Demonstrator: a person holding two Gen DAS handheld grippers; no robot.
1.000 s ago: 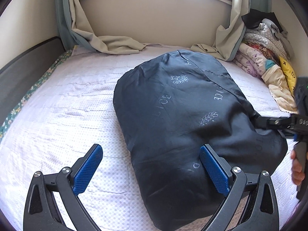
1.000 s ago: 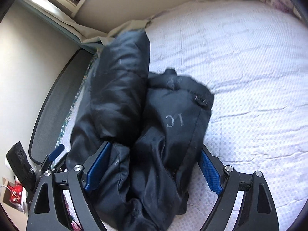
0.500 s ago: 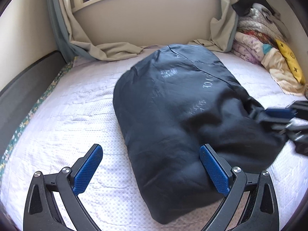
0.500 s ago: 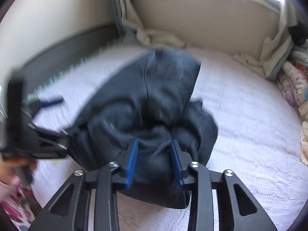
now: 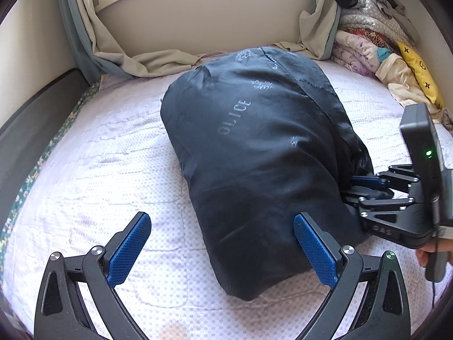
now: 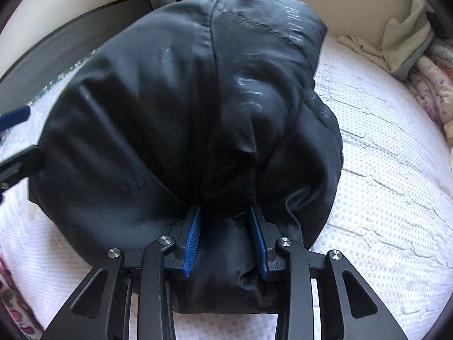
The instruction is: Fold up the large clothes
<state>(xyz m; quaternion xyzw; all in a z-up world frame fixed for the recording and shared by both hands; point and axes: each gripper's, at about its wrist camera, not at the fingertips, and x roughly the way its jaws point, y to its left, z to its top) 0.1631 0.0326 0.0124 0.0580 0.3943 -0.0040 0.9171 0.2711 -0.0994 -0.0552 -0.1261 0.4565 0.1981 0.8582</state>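
1. Now, L-wrist view, going L to R: headboard [image 5: 25, 130] at 9 o'clock; curtain [image 5: 119, 45] at 11, its hem pooled on the bed [image 5: 93, 170].
2. Left gripper [image 5: 222, 248] at 6 o'clock: jaws spread wide, nothing pinched. Its L pad is over bare quilt; its R pad sits at the jacket's near R edge, contact unclear.
3. Jacket [image 5: 254, 155]: dark, puffy, bundled into a fat lump mid-bed, long axis running approx 12 to 6, pale lettering on top.
4. Right gripper [image 5: 365, 182] at 3 o'clock, biting into the jacket's R side. A hand [image 5: 427, 252] holds its handle at 4.
5. Pile of bedding [image 5: 376, 45] at 1-2 o'clock against the wall, well apart from the jacket.
6. R-wrist view: left gripper's blue pad [image 6: 14, 117] pokes in at 9; jacket [image 6: 175, 107] fills the centre; right gripper [image 6: 225, 238] at 6, jaws have just been closing and now pinch a thick fold of jacket between the pads. Bare quilt [image 6: 382, 198] from 2 to 4.
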